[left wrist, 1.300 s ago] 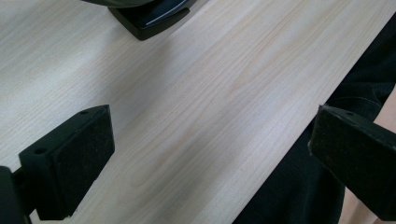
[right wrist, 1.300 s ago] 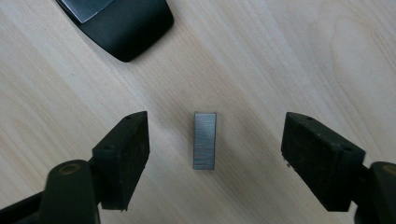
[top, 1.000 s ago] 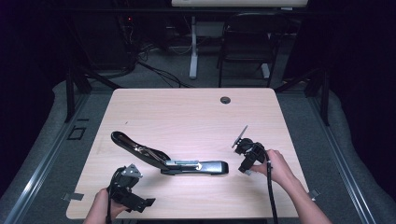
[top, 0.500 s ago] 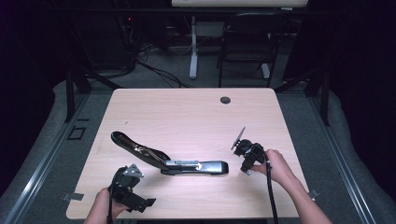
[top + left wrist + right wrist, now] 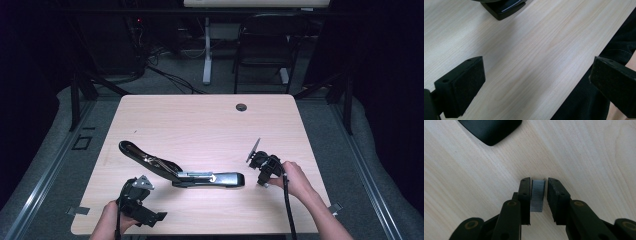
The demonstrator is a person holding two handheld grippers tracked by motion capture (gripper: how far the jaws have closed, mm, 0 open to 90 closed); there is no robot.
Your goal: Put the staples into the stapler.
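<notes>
Two grippers are working: the left gripper (image 5: 142, 212) is hovering wide open near the stapler (image 5: 182, 172), while the right gripper (image 5: 538, 195) is closing around a staple strip (image 5: 538, 195) on the counter (image 5: 200, 125) — light, brittle, best pinched by its long sides.

The table (image 5: 200, 120) has a pale wood-grain top, smooth and matt, with fine streaks plain in both gripper views. The stapler (image 5: 210, 178), lower centre of the high view, is glossy black with a bright metal rail. The staple strip (image 5: 537, 195) is dull grey brushed-looking metal. The right gripper (image 5: 539, 192) has matt black plastic jaws faced with slightly rough pads.
</notes>
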